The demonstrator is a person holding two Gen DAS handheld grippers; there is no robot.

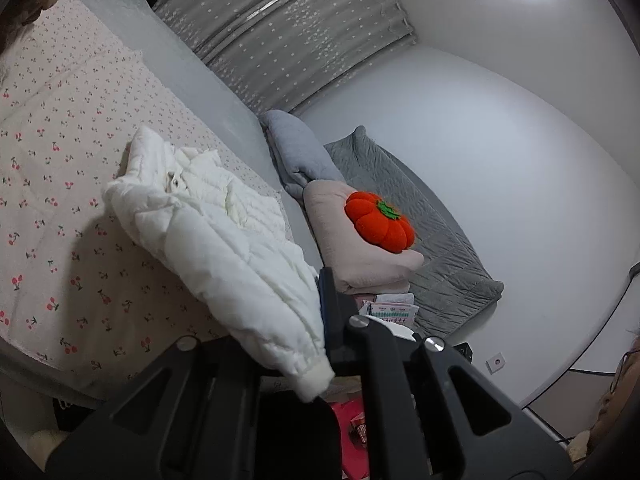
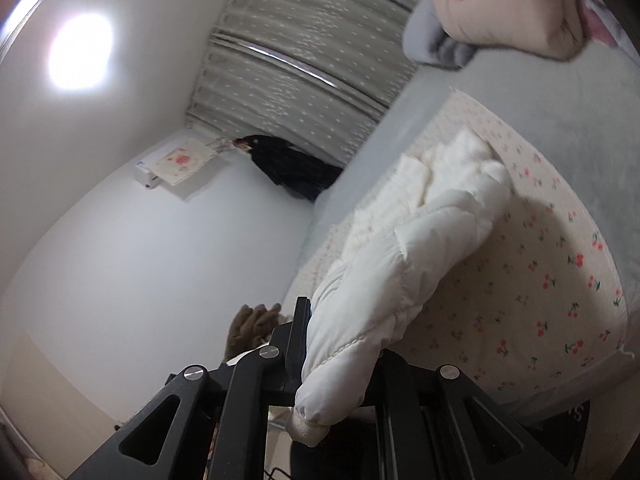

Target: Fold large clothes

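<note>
A white puffer jacket [image 1: 208,220] lies on a bed with a cherry-print sheet [image 1: 60,200]. My left gripper [image 1: 316,320] is shut on one sleeve near its cuff [image 1: 316,380], and the sleeve stretches from the jacket body to the jaws. In the right wrist view the jacket [image 2: 432,220] lies on the same sheet [image 2: 540,300], and my right gripper [image 2: 320,340] is shut on the other sleeve, whose cuff [image 2: 308,424] hangs over the jaws. Both sleeves are lifted off the bed.
A folded pink blanket [image 1: 352,240] with an orange pumpkin cushion [image 1: 380,222] and a grey blanket [image 1: 296,148] lie beside the bed. A grey quilt [image 1: 420,220] lies beyond. Curtains [image 1: 288,32] hang behind. A dark garment [image 2: 288,164] hangs by the wall.
</note>
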